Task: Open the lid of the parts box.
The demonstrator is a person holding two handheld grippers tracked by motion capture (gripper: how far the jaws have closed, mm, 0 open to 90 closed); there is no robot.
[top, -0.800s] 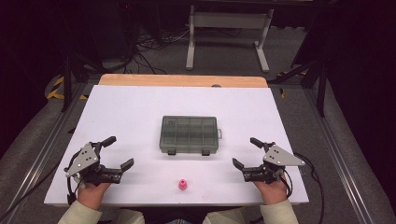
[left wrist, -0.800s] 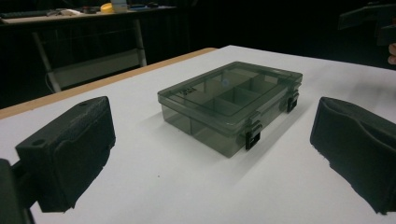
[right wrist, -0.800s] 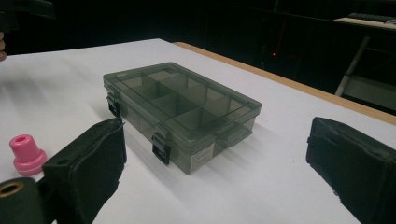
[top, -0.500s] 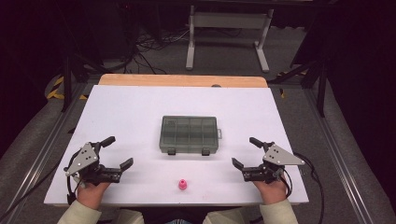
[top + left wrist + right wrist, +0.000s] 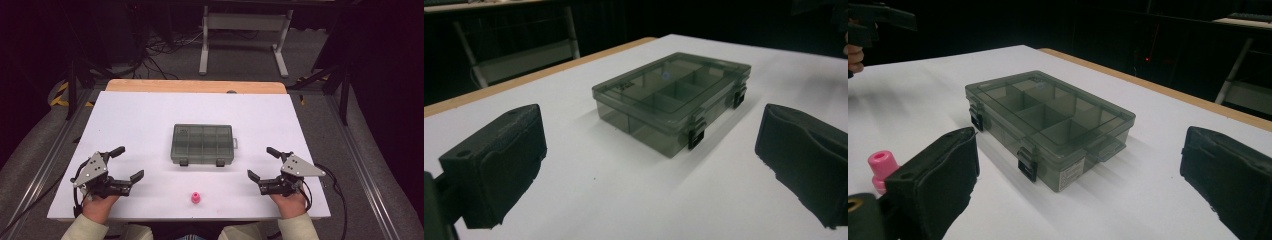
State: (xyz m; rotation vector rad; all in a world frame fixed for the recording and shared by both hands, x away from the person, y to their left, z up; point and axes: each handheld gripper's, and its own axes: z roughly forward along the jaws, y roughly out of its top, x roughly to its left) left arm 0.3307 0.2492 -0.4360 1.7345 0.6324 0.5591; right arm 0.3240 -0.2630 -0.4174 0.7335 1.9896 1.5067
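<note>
From the high view we rested the left gripper (image 5: 127, 164) and right gripper (image 5: 261, 163), fingers apart and empty, flanking the latched compartment box (image 5: 202, 144) mid-surface, and both gripper views faced it (image 5: 671, 100) (image 5: 1048, 125), ready to approach.

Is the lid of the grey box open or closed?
Closed: the lid lies flat on the compartment box, and both black latches sit down over its front edge.

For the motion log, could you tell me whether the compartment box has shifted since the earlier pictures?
No: the compartment box sits equally far from the wooden edge.
</note>
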